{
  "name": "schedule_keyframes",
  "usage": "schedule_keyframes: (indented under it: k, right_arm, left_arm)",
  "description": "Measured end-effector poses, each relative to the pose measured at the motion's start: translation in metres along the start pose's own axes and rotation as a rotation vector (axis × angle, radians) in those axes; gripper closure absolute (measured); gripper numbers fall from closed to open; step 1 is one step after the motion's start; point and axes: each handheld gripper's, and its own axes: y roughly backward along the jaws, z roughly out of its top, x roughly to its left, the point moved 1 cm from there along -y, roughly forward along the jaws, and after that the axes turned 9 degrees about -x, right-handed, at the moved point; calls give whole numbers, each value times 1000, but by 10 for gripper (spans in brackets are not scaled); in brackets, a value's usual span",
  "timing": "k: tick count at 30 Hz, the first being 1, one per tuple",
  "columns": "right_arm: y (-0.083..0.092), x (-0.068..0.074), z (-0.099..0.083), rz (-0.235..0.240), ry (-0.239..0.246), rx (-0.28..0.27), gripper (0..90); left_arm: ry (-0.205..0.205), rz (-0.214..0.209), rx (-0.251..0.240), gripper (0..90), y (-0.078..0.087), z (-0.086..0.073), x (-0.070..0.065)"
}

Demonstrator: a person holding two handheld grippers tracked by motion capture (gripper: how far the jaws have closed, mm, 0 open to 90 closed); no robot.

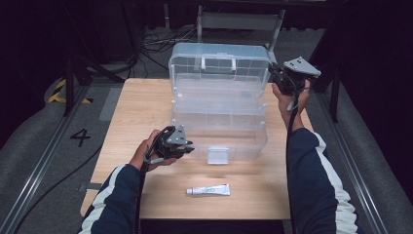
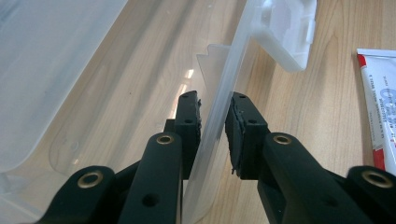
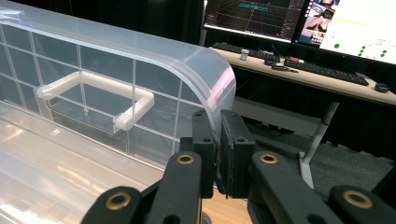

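A clear plastic tiered storage box (image 1: 219, 124) stands open on the wooden table (image 1: 141, 102), its lid (image 1: 219, 61) raised at the back. My left gripper (image 1: 187, 146) is at the box's front left corner. In the left gripper view its jaws (image 2: 214, 116) are shut on the thin front wall (image 2: 233, 60), one pad inside and one outside. My right gripper (image 1: 271, 70) is held high at the lid's right end. In the right gripper view it (image 3: 217, 135) is shut on the lid's curved edge (image 3: 210, 70), near the white handle (image 3: 93, 88).
A white tube (image 1: 208, 190) lies on the table in front of the box, seen also as the tube (image 2: 380, 93) in the left gripper view. The box's front latch (image 1: 217, 155) hangs open. Monitors and a keyboard desk (image 3: 303, 70) stand beyond the table.
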Motion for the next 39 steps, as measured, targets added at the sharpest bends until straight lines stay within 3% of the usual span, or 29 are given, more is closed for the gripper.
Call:
schedule_keyframes:
  k: [23,39]
  right_arm:
    - [-29,-9,3,2,2,67,850]
    - [-57,-19,4,19,-8,157,846]
  left_arm:
    - [-4,-16,-11,769,1,-3,2]
    - [8,-27,-32,764,2,-6,2]
